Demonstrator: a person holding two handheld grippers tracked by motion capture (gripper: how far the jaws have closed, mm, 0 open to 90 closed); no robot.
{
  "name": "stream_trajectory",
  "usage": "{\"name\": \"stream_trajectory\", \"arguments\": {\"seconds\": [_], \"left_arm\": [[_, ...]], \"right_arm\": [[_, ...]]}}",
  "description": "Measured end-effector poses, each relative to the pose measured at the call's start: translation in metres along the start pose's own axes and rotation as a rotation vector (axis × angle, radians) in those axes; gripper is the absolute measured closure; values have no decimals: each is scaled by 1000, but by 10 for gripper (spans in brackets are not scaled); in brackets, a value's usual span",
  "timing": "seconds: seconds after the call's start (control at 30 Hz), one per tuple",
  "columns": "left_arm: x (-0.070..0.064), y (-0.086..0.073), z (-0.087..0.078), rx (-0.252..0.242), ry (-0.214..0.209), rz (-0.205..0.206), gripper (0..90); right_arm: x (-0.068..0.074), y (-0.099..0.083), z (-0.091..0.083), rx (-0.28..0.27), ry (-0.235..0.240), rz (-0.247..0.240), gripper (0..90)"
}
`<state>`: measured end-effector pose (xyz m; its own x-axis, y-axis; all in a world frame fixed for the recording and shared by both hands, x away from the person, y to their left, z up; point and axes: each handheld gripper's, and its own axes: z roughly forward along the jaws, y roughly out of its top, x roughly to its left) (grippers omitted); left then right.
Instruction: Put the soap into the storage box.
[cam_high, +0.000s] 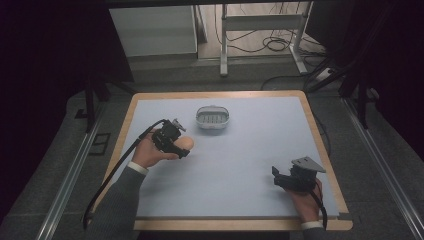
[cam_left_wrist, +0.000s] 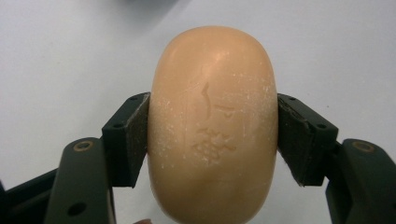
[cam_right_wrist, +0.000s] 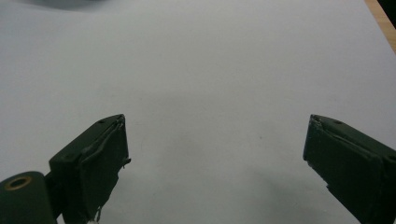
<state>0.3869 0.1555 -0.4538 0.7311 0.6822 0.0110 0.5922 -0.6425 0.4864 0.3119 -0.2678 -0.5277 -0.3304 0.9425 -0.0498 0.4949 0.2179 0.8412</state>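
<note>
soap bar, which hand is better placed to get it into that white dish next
Left. The left gripper already has its jaws closed on the soap bar, near the white dish. The right gripper is open over bare table, farther off.

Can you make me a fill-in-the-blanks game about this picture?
1. The left hand-held gripper squeezes a smooth oval bar of ____-coloured soap.
2. The right hand-held gripper has its jaws ____, holding nothing.
3. The small grey plastic soap dish sits ____ the soap, farther from the person.

Missing words: peach; open; beyond
</note>
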Motion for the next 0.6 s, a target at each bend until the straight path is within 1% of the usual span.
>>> {"name": "stream_trajectory", "arguments": {"seconds": [0.6], "left_arm": [[4,17,1,0,1,16,325]], "right_arm": [[0,0,0,1,-2,-5,66]]}}
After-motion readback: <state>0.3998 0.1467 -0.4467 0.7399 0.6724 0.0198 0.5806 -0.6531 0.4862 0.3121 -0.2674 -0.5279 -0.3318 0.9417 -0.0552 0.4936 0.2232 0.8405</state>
